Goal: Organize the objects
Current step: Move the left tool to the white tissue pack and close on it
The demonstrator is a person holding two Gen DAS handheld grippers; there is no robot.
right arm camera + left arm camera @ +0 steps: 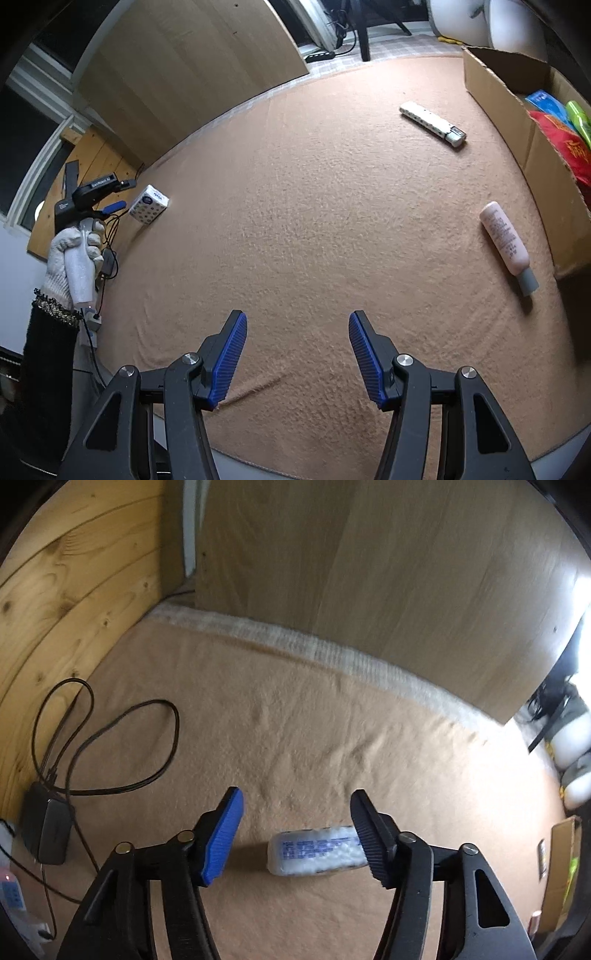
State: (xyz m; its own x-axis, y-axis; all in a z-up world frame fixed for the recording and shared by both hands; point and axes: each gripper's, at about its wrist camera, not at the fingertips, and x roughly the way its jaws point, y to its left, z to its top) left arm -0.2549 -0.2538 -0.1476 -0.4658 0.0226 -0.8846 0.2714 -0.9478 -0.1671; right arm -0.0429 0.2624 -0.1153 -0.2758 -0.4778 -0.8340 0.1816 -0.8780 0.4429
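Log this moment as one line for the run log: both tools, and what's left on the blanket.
left tool: open over tissue pack | right tool: open, empty | blanket: pink bottle, white stick loose | box: partly filled

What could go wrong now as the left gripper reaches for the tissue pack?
The tissue pack sits off-centre, against only the right finger of the left gripper, so closing may push it sideways. The soft pack may also squash. The black cable lies nearby on the blanket and might snag.

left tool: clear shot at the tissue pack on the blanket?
Probably yes. The left tool is open with the tissue pack between its pads, already against the right-hand one. Only bare blanket surrounds it; the cable lies well aside.
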